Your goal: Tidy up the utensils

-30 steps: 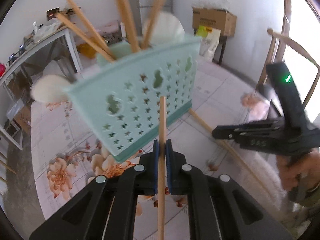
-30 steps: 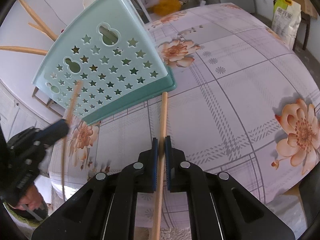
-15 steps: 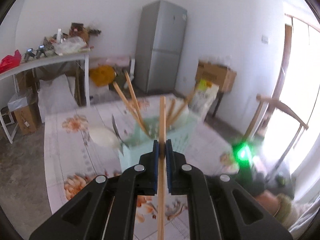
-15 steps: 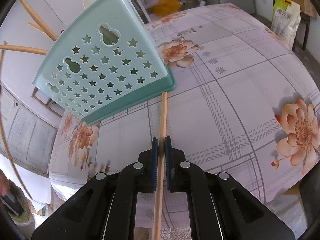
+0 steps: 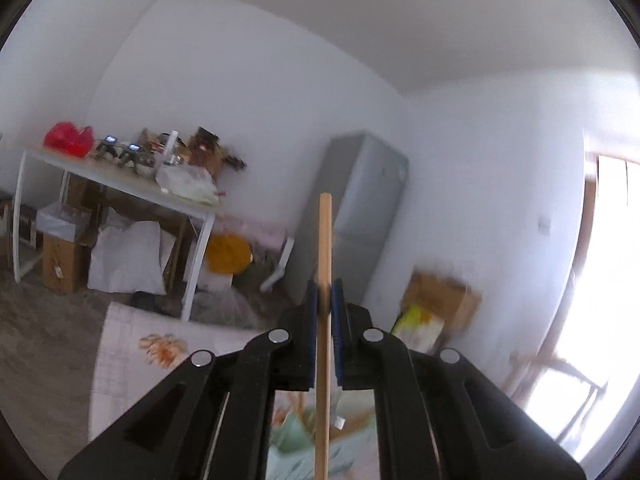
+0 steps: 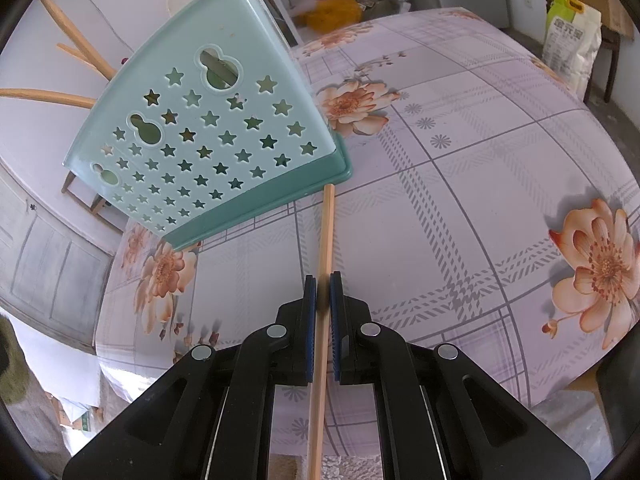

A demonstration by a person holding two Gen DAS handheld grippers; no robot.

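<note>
Floral tablecloth (image 6: 460, 208) spreads under my right gripper (image 6: 322, 304), clenched on a wooden chopstick (image 6: 325, 240) pointing at the mint star-punched holder's (image 6: 208, 128) base; my left gripper (image 5: 325, 312) pinches another chopstick (image 5: 324, 248) upright above the holder (image 5: 296, 452).

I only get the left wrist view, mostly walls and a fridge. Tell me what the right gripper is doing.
Observer: The right gripper is shut on a chopstick lying along the flowered tablecloth.
Operator: Report where its tip ends.
Observer: Right at the base of the green basket, at its near corner.
Operator: Say what is in that basket.
Observer: Several wooden chopsticks stick out of its top, beside something white I cannot identify.
</note>
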